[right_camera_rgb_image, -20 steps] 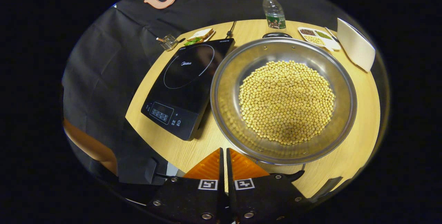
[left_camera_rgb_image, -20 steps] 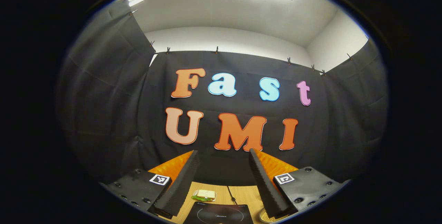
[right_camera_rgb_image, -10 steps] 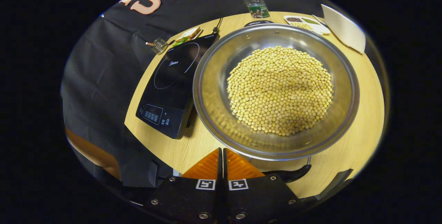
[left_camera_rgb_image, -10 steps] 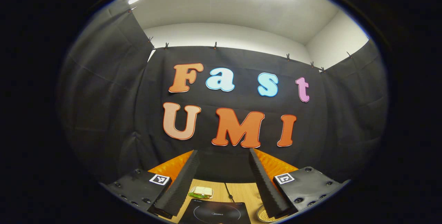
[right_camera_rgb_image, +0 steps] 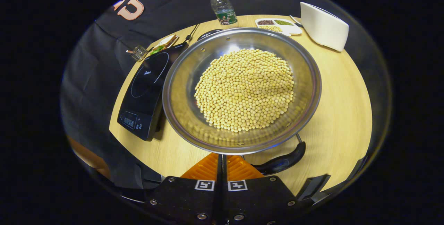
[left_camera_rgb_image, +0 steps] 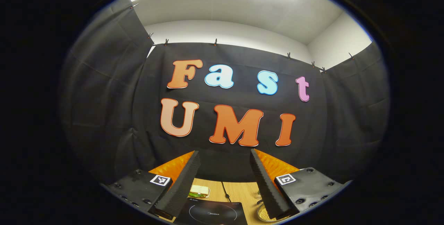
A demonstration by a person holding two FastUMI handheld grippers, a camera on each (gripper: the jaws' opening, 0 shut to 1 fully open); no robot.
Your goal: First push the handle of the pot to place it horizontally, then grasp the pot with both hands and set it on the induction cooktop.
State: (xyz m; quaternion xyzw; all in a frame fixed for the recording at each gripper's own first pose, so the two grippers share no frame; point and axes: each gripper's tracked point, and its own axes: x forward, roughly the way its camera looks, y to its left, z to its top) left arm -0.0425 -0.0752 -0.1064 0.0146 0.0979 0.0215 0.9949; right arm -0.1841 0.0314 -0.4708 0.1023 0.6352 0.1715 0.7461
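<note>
In the right gripper view, the right gripper (right_camera_rgb_image: 222, 157) has its two fingers pressed together with nothing between them. Their orange-backed tips sit just under the near rim of the pot (right_camera_rgb_image: 180, 76). The pot's black handle (right_camera_rgb_image: 281, 161) lies just to the right of the fingers; whether they touch it I cannot tell. The pot is a wide, shallow steel pan heaped with yellow beans (right_camera_rgb_image: 244, 89). It stands on a round wooden table (right_camera_rgb_image: 340, 107), with a second dark handle (right_camera_rgb_image: 208, 33) showing past its far rim.

To the left of the pot, with its edge passing under the pot's rim, lies the black induction cooktop (right_camera_rgb_image: 145, 83). Beyond the cooktop, near the table's far left edge, are a small plate of food (right_camera_rgb_image: 163, 43) and a little wire tool (right_camera_rgb_image: 138, 52). A water bottle (right_camera_rgb_image: 223, 7) stands at the far edge. To its right is a white divided dish (right_camera_rgb_image: 279, 25) of mixed beans, and farther right a white box (right_camera_rgb_image: 323, 25).

In the left gripper view, the left gripper (left_camera_rgb_image: 224, 173) points up at the booth wall. Its fingers stand wide apart, holding nothing. Low between them show the table (left_camera_rgb_image: 241, 190), the cooktop (left_camera_rgb_image: 211, 213) and the plate of food (left_camera_rgb_image: 199, 191). Part of the pot (left_camera_rgb_image: 263, 214) peeks beside the right finger.
</note>
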